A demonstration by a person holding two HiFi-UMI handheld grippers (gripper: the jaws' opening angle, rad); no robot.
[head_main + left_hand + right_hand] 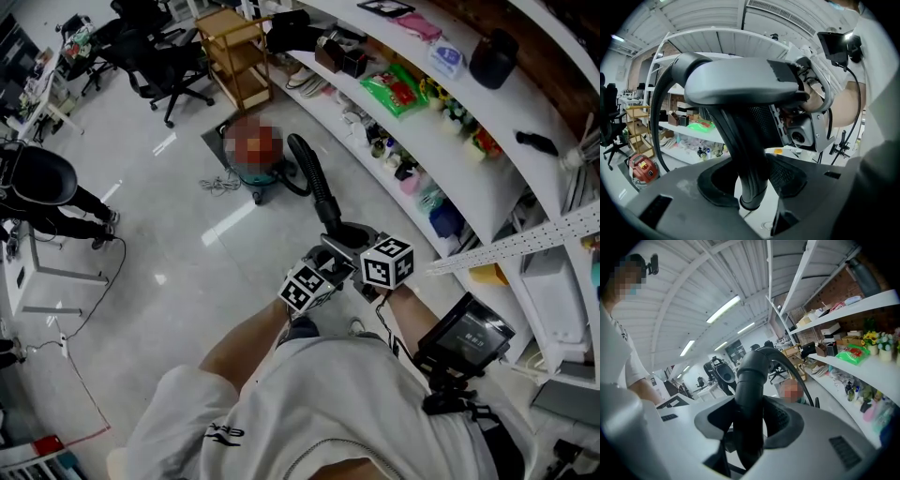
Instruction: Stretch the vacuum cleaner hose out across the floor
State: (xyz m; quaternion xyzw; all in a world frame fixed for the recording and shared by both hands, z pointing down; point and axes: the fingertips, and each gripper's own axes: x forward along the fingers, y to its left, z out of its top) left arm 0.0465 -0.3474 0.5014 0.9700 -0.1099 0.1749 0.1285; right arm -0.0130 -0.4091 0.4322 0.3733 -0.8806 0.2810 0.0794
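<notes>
Grey floor [187,253] beside long shelves [534,112]: the vacuum cleaner [266,184] sits near the shelf-side edge, its hose [314,174] arching up to left gripper [752,187] and right gripper [747,427], both clenched on it. Stretching seems midway; next, pull farther away, lowering it.

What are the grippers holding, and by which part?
Both hold the vacuum cleaner hose at its handle end: left gripper on the curved black grip under the grey handle, right gripper on the black tube.

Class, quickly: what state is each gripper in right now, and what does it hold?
Left gripper: closed on the hose handle.
Right gripper: closed on the hose.
</notes>
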